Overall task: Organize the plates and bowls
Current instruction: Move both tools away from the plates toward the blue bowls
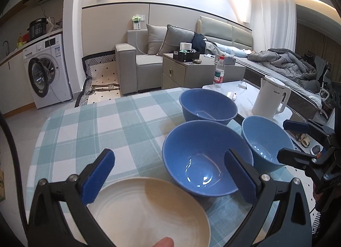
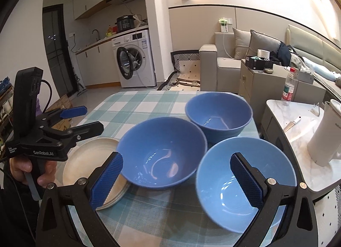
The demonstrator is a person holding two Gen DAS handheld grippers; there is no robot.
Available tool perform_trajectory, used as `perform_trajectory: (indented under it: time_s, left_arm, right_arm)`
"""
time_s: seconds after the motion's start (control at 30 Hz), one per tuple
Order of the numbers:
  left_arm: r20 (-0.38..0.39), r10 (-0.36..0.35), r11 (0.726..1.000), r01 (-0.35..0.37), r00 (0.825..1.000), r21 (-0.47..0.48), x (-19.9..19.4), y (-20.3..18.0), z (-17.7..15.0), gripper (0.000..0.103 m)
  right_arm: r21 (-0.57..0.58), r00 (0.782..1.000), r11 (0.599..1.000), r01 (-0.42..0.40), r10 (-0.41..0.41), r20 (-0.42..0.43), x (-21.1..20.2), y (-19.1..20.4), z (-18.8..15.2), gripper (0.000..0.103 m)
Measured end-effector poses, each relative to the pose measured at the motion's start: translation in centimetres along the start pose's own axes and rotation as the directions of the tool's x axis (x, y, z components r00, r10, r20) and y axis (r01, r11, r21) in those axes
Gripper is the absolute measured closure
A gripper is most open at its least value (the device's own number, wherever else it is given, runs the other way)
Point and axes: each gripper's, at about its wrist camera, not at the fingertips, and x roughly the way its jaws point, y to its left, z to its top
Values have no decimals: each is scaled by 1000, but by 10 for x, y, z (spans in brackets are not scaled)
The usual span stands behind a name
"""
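Three blue bowls stand upright on a checked tablecloth [image 1: 89, 131]: a far one [image 1: 207, 104] [image 2: 219, 114], a middle one [image 1: 204, 157] [image 2: 159, 151] and a lighter one at the right [image 1: 264, 140] [image 2: 234, 178]. A stack of cream plates [image 1: 147, 210] [image 2: 89, 161] lies at the near left. My left gripper [image 1: 170, 178] is open above the plates and the middle bowl; it also shows in the right wrist view [image 2: 85, 119]. My right gripper [image 2: 177, 180] is open, its right finger over the light bowl; it also shows in the left wrist view [image 1: 287, 140].
A white kettle [image 1: 270, 97] [image 2: 326, 136], a water bottle [image 1: 219, 72] [image 2: 288, 87] and a small knife [image 2: 292, 124] stand on a marble side table [image 2: 298, 140] to the right. A sofa, cabinet and washing machine [image 2: 134, 59] are beyond the table.
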Motion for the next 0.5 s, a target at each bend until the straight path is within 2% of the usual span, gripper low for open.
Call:
perform_trajectory:
  time_s: [0.17,0.5]
  left_arm:
    - [15,-8,1000,8,1000,13,8,-6,15,0]
    - [-8,-17,999,18,1000,31,42,-12,39,0]
  right_arm:
    - [47,999,998,34,-34,12,-2,-23,7,1]
    - [100,995,990,101,-100,-14,7,-63,18,1]
